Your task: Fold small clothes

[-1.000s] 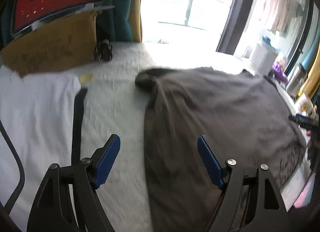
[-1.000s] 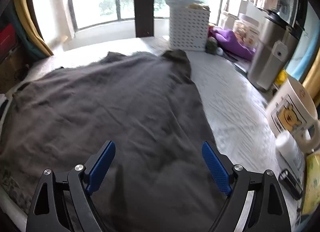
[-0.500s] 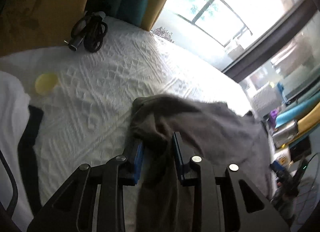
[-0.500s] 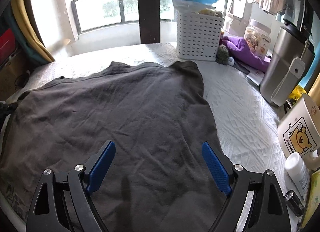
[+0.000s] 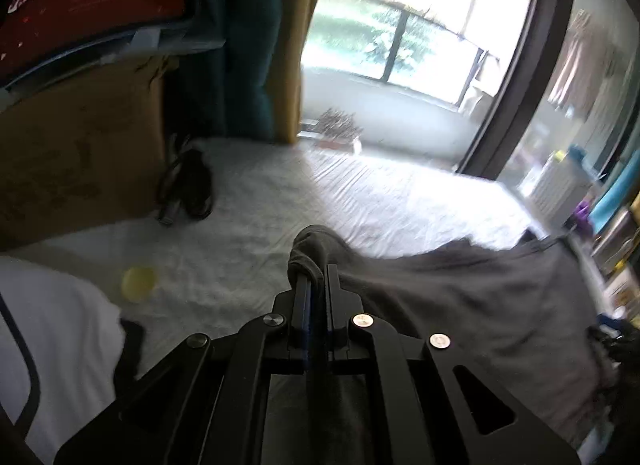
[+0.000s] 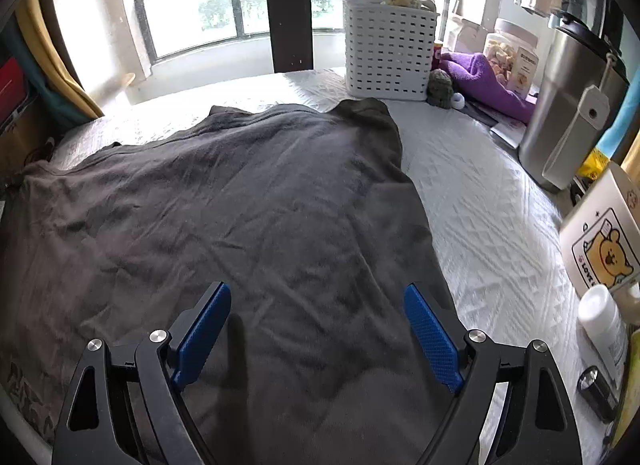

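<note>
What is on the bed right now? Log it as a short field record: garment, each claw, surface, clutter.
garment: dark grey T-shirt, spread flat on the bed, one corner bunched up
left claw: left claw shut on the bunched corner of the T-shirt
right claw: right claw open above the T-shirt, nothing between its pads
surface: white quilted bedspread
second garment: white garment with dark trim, left of the T-shirt
clutter: white slotted basket, bear mug, steel kettle, purple cloth
</note>
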Tool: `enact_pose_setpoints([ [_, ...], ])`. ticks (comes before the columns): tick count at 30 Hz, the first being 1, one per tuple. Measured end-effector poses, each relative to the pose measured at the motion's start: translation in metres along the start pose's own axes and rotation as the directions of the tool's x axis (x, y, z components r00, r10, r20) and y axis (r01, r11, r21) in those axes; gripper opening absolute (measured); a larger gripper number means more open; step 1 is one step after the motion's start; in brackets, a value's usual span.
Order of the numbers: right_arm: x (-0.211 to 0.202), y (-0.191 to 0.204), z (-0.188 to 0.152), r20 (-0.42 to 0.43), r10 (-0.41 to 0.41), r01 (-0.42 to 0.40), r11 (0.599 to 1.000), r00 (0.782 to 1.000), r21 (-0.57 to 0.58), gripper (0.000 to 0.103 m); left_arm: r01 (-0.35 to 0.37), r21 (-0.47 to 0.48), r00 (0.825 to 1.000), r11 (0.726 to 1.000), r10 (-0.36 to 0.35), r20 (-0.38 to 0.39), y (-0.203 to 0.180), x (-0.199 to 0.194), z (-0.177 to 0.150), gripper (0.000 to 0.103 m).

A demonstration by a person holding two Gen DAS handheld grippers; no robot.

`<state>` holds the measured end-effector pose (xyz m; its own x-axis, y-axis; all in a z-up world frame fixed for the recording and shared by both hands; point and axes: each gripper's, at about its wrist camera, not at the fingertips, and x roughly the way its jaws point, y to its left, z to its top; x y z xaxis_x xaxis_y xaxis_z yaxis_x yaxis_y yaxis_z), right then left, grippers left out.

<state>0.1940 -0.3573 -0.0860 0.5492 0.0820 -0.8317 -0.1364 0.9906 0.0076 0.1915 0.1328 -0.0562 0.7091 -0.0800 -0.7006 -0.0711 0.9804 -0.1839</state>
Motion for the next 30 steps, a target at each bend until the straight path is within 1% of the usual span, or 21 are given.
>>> enact_pose_setpoints([
  [2,-0.005,0.0,-0.003,0.005,-0.002,0.002,1.0,1.0,0.0,0.089,-0.01,-0.008,0.999,1.0,0.01,-0.053,0.004,0.005,-0.004,0.005],
  [3,-0.007,0.0,-0.004,0.009,-0.003,0.003,1.0,1.0,0.0,0.089,-0.009,-0.014,0.998,1.0,0.008,-0.064,0.005,0.005,-0.006,0.005],
  [5,-0.014,-0.001,-0.007,0.019,-0.007,0.007,1.0,1.0,0.005,0.089,-0.008,-0.014,0.998,1.0,0.008,-0.056,0.0,-0.002,-0.01,0.008],
  [6,-0.017,-0.002,-0.008,0.023,-0.008,0.008,1.0,1.0,0.009,0.089,-0.015,-0.009,0.999,1.0,0.014,-0.05,0.0,-0.007,-0.012,0.016],
  [7,-0.021,-0.003,-0.01,0.027,-0.01,0.009,1.0,1.0,0.013,0.089,-0.012,-0.009,0.999,1.0,0.011,-0.042,-0.002,-0.016,-0.015,0.028],
  [9,-0.027,-0.005,-0.014,0.035,-0.013,0.013,1.0,0.999,0.015,0.089,0.01,-0.006,0.999,1.0,-0.01,-0.034,-0.006,-0.03,-0.023,0.04],
  [12,-0.035,-0.006,-0.021,0.044,-0.02,0.019,1.0,0.999,0.018,0.089,0.022,0.013,0.999,1.0,-0.022,-0.033,-0.015,-0.044,-0.036,0.041],
  [15,-0.043,-0.009,-0.029,0.05,-0.027,0.026,0.999,0.998,0.022,0.089,0.048,0.029,0.998,0.998,-0.047,-0.045,-0.022,-0.058,-0.056,0.041],
  [17,-0.048,-0.012,-0.035,0.052,-0.029,0.028,0.999,0.998,0.027,0.089,0.05,0.038,0.998,0.998,-0.048,-0.045,-0.027,-0.063,-0.066,0.041],
  [20,-0.057,-0.013,-0.042,0.06,-0.031,0.029,0.999,0.998,0.032,0.089,0.047,0.056,0.999,0.997,-0.045,-0.03,-0.034,-0.075,-0.077,0.041],
  [22,-0.063,-0.014,-0.047,0.066,-0.031,0.029,0.999,0.997,0.033,0.089,0.057,0.048,0.998,0.997,-0.057,-0.019,-0.037,-0.082,-0.083,0.041],
  [23,-0.066,-0.014,-0.049,0.07,-0.031,0.029,0.999,0.997,0.035,0.089,0.064,0.046,0.998,0.997,-0.063,-0.018,-0.039,-0.083,-0.084,0.042],
  [25,-0.071,-0.015,-0.055,0.078,-0.028,0.025,0.999,0.997,0.04,0.089,0.069,0.057,0.998,0.996,-0.069,-0.009,-0.046,-0.087,-0.09,0.055],
  [26,-0.074,-0.015,-0.058,0.083,-0.025,0.022,0.999,0.996,0.044,0.089,0.069,0.064,0.998,0.996,-0.069,-0.006,-0.048,-0.088,-0.092,0.058],
  [30,-0.079,-0.016,-0.07,0.076,-0.012,0.008,0.999,0.997,0.053,0.089,0.079,0.114,0.997,0.99,-0.078,-0.018,-0.065,-0.091,-0.103,0.059],
])
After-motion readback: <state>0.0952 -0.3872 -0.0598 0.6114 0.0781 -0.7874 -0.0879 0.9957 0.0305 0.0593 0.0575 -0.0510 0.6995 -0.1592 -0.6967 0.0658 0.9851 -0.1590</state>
